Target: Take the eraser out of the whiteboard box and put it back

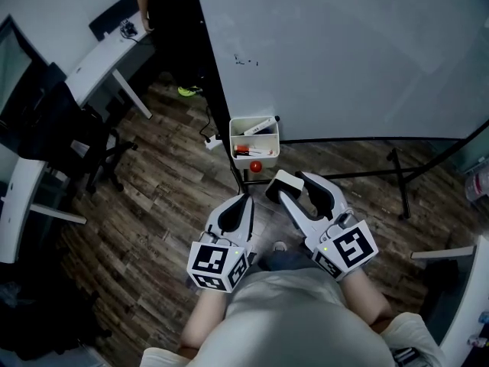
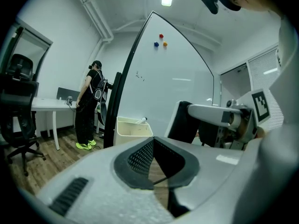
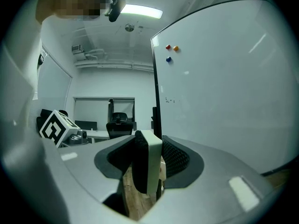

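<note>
The whiteboard box point(image 1: 254, 138) is a cream bin hanging at the lower left corner of the whiteboard point(image 1: 344, 44), with markers inside; in the left gripper view the whiteboard box point(image 2: 133, 130) stands ahead. My right gripper point(image 1: 293, 186) is shut on the eraser point(image 1: 280, 183), a white block with black felt, held just below the box and apart from it. In the right gripper view the eraser point(image 3: 150, 164) stands upright between the pads point(image 3: 175, 158). My left gripper point(image 1: 244, 202) is shut and empty, beside the right one. The left gripper view shows the held eraser point(image 2: 186, 122) at right.
A red ball point(image 1: 256, 165) sits under the box. The whiteboard's black stand legs point(image 1: 397, 178) run across the wood floor. An office chair point(image 1: 69, 140) and white desks point(image 1: 99, 60) stand at left. A person point(image 2: 91, 106) stands at the far desk.
</note>
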Demonstrator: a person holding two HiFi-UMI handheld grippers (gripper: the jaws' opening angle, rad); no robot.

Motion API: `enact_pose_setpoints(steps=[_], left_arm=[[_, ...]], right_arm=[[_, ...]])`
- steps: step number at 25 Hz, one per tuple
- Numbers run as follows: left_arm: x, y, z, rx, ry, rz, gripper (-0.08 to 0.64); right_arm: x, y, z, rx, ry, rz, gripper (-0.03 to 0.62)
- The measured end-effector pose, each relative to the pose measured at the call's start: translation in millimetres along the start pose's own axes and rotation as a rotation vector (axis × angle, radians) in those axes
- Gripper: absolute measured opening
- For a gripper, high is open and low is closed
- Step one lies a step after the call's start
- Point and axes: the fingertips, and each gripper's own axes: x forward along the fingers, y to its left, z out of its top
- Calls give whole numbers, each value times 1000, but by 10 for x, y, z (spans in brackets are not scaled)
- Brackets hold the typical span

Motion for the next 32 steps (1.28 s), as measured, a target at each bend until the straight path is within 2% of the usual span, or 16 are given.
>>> enact_pose_setpoints(steps=[8,16,32], left_arm=[[99,87,19,2,30,11,5],[238,155,47,10,56,7,5],[313,265,164,-14,34,43,5]], right_arm=[[156,-42,8,16,13,22,184],[306,-231,52,14,-12,-8,184],[511,-265,153,-11,-23,31,184]])
